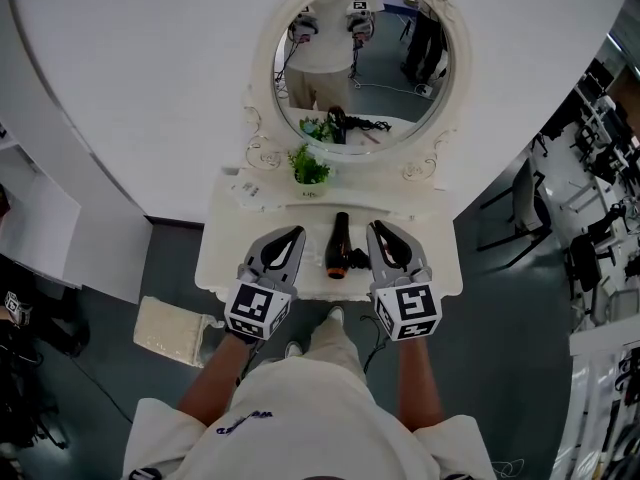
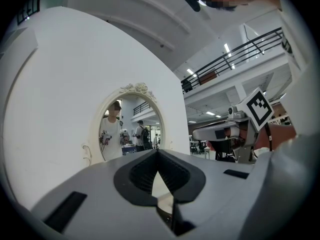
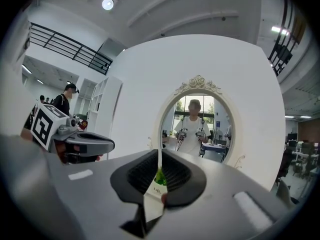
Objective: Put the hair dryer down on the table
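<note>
Black hair dryer (image 1: 340, 240) with an orange band at its near end is lying flat on the middle of the white table (image 1: 222, 250). Left gripper (image 1: 296, 234) and right gripper (image 1: 375, 230) are hovering over the table's front edge, both showing jaws pressed together, nothing between them.

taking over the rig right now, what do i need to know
Grippers: left gripper shut and empty, left of the hair dryer; right gripper shut and empty, on its right.
Things: the hair dryer lies on the table between them, below the mirror; neither grips it.
Done: hair dryer is down on the table.
Left: probably just drawing both grippers clear.
</note>
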`<state>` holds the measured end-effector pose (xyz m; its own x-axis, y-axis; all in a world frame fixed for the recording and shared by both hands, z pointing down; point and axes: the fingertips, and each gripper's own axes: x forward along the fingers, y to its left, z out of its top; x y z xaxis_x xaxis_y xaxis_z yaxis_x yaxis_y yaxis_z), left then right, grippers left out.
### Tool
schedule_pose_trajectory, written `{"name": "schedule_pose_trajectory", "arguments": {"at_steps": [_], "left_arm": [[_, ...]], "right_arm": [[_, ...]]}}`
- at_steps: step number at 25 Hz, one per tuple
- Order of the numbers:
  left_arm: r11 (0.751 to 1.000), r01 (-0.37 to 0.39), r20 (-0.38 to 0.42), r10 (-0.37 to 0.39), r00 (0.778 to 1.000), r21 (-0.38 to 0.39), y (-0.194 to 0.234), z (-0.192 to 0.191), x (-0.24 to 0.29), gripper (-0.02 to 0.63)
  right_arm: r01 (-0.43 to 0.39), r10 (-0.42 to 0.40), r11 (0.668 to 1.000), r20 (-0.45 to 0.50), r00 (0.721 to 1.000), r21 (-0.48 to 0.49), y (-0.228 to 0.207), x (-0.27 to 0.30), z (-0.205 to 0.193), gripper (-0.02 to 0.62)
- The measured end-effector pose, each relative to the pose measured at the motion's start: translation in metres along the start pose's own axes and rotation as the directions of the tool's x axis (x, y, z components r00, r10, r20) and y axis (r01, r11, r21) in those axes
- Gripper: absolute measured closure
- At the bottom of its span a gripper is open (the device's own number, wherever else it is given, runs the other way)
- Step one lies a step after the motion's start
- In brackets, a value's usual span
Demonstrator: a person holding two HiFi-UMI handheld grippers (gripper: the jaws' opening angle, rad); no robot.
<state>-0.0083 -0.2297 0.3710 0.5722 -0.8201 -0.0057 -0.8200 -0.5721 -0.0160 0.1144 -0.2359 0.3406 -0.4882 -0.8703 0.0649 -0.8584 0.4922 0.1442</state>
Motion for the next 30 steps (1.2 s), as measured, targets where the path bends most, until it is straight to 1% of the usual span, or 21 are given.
{"name": "schedule_pose_trajectory", "arguments": {"at_steps": [4, 16, 22, 30], "left_arm": [[1.000, 0.004, 0.000, -0.004, 1.000, -0.001, -0.0013, -0.0002, 0.0005, 0.598], [1.000, -0.004, -0.001, 0.004, 1.000, -0.003, 0.0038, -0.0019, -0.0023, 0.598], [1.000, -0.007, 0.000, 0.007, 1.000, -0.004, 0.0049, -0.0020, -0.0045, 0.598], [1.000, -0.002, -0.004, 0.002, 1.000, -0.009, 0.0051, -0.0034, -0.0038, 0.598]], "right_arm": [[0.006, -0.006, 1.000, -0.003, 1.000, -0.005, -0.0010, -0.0010, -0.0004, 0.582], [0.004, -0.005, 1.000, -0.008, 1.000, -0.029, 0.0033, 0.0016, -0.0009, 0.583], [0.025, -0.025, 1.000, 0.022, 0.999, 0.016, -0.0022, -0.0031, 0.0039, 0.584], [0.021, -0.021, 0.999, 0.003, 1.000, 0.026, -0.0025, -0.0026, 0.0004, 0.583]]}}
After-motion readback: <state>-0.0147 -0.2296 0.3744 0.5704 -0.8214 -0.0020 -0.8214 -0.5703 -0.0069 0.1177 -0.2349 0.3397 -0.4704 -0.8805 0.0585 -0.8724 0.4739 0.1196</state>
